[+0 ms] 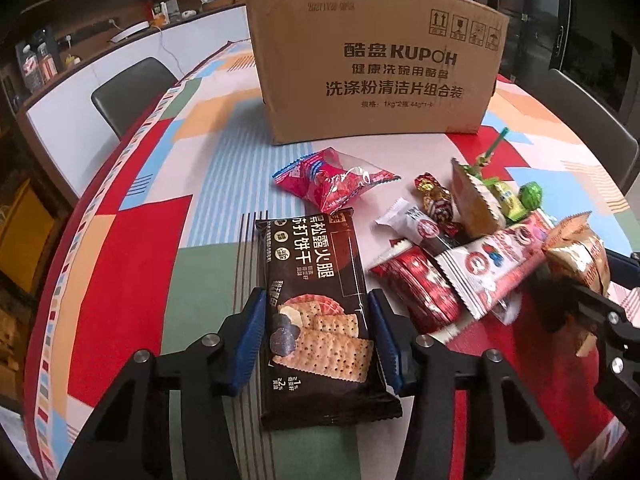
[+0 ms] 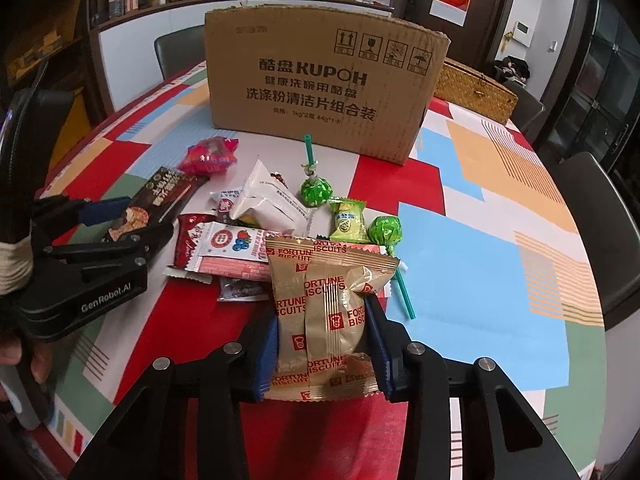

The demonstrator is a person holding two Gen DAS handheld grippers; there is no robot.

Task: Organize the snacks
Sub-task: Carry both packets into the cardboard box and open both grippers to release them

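The dark cracker pack (image 1: 316, 312) is clamped by the left gripper (image 1: 318, 344), the gold biscuit bag (image 2: 324, 320) by the right gripper (image 2: 322, 356), beside the snack pile (image 2: 256, 224). Free tablecloth (image 2: 480, 248) is seen rightward, before the cardboard box (image 2: 320, 80).

Grey chairs (image 2: 178, 54) ring the colourful table (image 2: 480, 240).

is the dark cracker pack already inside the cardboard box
No, the dark cracker pack lies on the table between the left gripper fingers, in front of the cardboard box.

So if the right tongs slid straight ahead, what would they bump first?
Probably the green foil-wrapped lollipop beyond their gold Fortune Biscuits packet; then the brown cardboard box. Depth is unclear.
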